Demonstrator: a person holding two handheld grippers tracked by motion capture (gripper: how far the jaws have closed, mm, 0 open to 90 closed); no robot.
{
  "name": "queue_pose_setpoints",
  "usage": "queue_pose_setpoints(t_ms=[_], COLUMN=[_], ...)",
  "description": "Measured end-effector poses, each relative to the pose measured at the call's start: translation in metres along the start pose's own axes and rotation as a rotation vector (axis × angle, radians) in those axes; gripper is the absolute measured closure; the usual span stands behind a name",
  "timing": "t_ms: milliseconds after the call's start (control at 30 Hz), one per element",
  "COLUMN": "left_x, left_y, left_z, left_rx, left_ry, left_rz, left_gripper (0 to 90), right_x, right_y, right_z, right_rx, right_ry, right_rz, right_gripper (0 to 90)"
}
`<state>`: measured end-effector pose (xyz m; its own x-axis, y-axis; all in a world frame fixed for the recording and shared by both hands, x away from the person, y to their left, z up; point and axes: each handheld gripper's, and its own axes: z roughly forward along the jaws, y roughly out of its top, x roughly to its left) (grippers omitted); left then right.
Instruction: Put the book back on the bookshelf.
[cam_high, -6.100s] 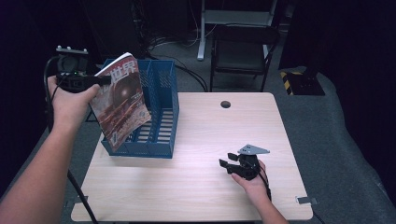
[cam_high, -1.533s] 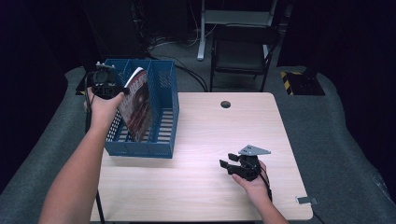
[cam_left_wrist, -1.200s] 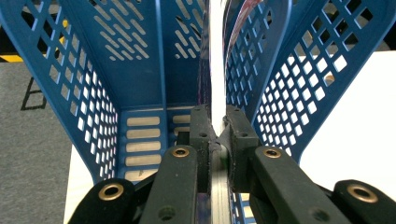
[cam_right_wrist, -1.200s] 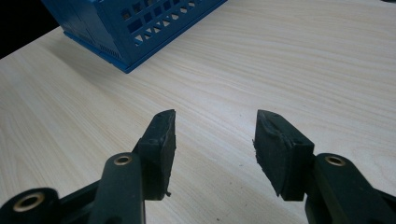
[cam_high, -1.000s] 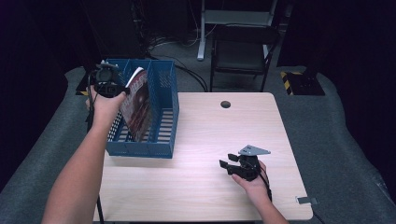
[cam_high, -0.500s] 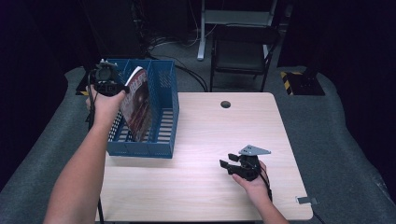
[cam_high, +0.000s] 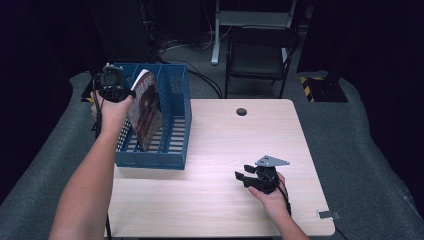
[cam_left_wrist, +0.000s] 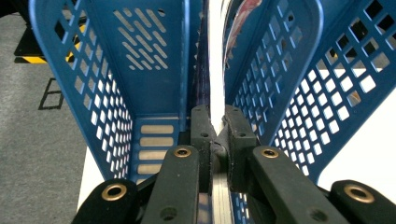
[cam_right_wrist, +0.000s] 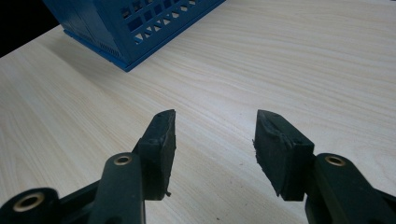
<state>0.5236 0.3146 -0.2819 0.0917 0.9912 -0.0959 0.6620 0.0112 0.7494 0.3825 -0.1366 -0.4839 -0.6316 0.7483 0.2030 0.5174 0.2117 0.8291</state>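
Observation:
A magazine (cam_high: 146, 110) with a reddish cover stands tilted in the middle slot of the blue file rack (cam_high: 175, 125) at the table's left. My left gripper (cam_high: 114, 85) is shut on the magazine's upper near edge, above the rack's back left corner. In the left gripper view the pages (cam_left_wrist: 215, 70) run edge-on from between the two pads (cam_left_wrist: 203, 123) down into the rack (cam_left_wrist: 154, 88). My right gripper (cam_high: 245, 180) rests on the table at the front right, open, with nothing between its fingers. The right gripper view has its gripper (cam_right_wrist: 215, 128) over bare wood, pointing at the rack's corner (cam_right_wrist: 126, 28).
The light wooden table (cam_high: 220, 145) has a round cable hole (cam_high: 241, 111) near its far edge. A black chair (cam_high: 260, 55) stands behind the table. A small grey tag (cam_high: 327, 215) lies at the front right corner. Grey carpet surrounds the table.
Six seconds ago the left gripper held the magazine up outside the rack's left side; it has since brought it into the rack. Over the last second nothing moved.

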Motion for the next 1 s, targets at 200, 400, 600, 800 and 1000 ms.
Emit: queue_pose_setpoints(t_ms=[200, 400, 600, 800, 1000], left_x=[0.005, 0.004, 0.001, -0.001, -0.004], left_y=[0.004, 0.008, 0.01, 0.011, 0.01], left_z=[0.001, 0.002, 0.004, 0.007, 0.01], left_rx=[-0.026, -0.043, -0.059, -0.059, -0.078], left_ry=[0.011, 0.023, 0.032, 0.043, 0.07], left_rz=[-0.027, -0.031, -0.028, -0.034, -0.024], left_gripper=[84.6, 84.6, 84.6, 84.6, 84.6], right_x=[0.0, 0.0, 0.0, 0.0, -0.001], right_y=[0.0, 0.0, 0.0, 0.001, 0.001], right_z=[0.001, 0.0, -0.001, -0.001, -0.002], right_rx=[0.001, 0.0, -0.004, -0.006, -0.011], right_ry=[0.001, 0.002, 0.004, 0.006, 0.004], right_rz=[-0.001, -0.002, 0.012, 0.004, -0.003], right_gripper=[48.2, 48.2, 48.3, 48.3, 48.3])
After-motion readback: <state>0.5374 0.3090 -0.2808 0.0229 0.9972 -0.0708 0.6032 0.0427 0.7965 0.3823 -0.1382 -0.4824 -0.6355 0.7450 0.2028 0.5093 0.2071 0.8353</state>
